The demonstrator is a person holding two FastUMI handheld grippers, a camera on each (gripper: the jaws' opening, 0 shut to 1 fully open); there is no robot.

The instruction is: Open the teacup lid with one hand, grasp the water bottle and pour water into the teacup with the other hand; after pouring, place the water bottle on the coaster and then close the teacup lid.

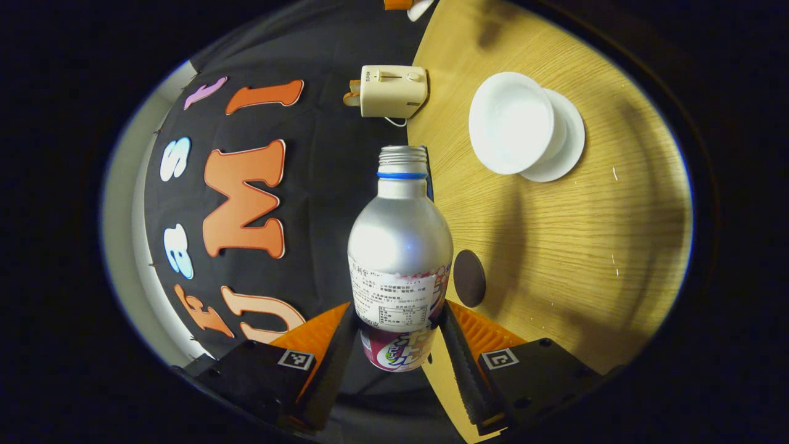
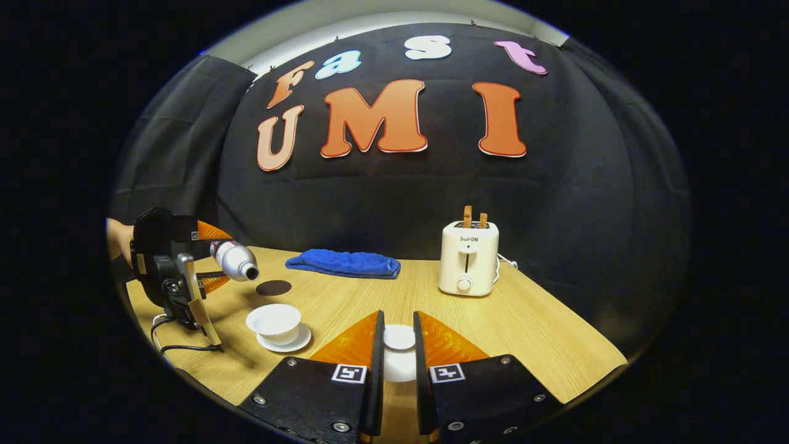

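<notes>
Gripping the bottle (image 1: 399, 246) by its labelled lower body, your left gripper (image 1: 397, 345) has both fingers pressed against it; the bottle is tipped on its side above the table (image 1: 573, 246), uncapped, its mouth pointing toward the open cup (image 1: 510, 122), which sits on its saucer (image 1: 570, 139). The dark coaster (image 1: 469, 278) lies on the table just beside the bottle in the left gripper view. Your right gripper (image 2: 398, 354) pinches the white lid (image 2: 399, 338) between its fingers, held well apart from the cup. A toaster (image 2: 468, 258) and blue cloth (image 2: 344, 263) sit near the back wall.
</notes>
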